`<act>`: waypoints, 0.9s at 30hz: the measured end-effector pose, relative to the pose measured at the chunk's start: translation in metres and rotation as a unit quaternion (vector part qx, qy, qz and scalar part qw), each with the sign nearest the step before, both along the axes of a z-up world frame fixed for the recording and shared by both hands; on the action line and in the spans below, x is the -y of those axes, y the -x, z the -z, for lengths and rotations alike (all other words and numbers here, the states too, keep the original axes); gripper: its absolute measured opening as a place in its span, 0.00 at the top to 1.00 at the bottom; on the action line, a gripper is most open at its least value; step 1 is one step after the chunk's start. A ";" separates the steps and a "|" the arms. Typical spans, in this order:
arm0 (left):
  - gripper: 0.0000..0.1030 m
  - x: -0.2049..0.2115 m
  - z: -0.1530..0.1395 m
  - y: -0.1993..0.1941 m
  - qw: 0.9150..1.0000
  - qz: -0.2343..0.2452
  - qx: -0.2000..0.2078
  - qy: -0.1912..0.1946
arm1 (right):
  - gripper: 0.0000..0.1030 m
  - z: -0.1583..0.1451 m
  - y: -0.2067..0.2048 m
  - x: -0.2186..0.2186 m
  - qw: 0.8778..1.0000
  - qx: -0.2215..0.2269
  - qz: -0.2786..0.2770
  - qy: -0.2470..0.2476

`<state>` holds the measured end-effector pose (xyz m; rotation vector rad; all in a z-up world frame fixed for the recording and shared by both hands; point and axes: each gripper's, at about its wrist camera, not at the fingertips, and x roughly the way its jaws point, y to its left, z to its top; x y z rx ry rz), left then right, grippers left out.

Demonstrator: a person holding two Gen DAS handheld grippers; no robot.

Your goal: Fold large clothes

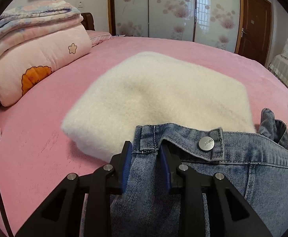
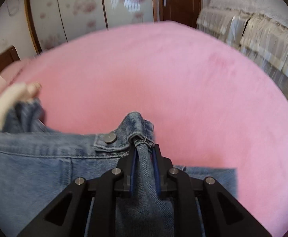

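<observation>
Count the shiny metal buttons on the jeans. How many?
1. The button sits on the jeans waistband, between the two grippers. Folded denim may hide more.

Both wrist cameras sit close above the denim jeans [image 1: 242, 177] — tilted down, facing across the pink bed [image 1: 35, 138] toward the wardrobe [image 1: 173, 9] — sharing jeans, bed and wardrobe.

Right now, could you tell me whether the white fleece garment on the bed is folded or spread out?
Folded: the white fleece garment lies as a compact, thick rectangle with doubled rounded edges on the pink bed.
</observation>
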<state>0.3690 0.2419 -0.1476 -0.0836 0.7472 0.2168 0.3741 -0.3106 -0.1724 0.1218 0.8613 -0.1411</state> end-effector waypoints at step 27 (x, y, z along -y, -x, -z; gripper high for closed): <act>0.22 0.049 -0.023 0.155 0.995 0.028 -0.047 0.079 | 0.72 -0.061 0.156 -0.164 0.987 0.035 -0.144 -0.061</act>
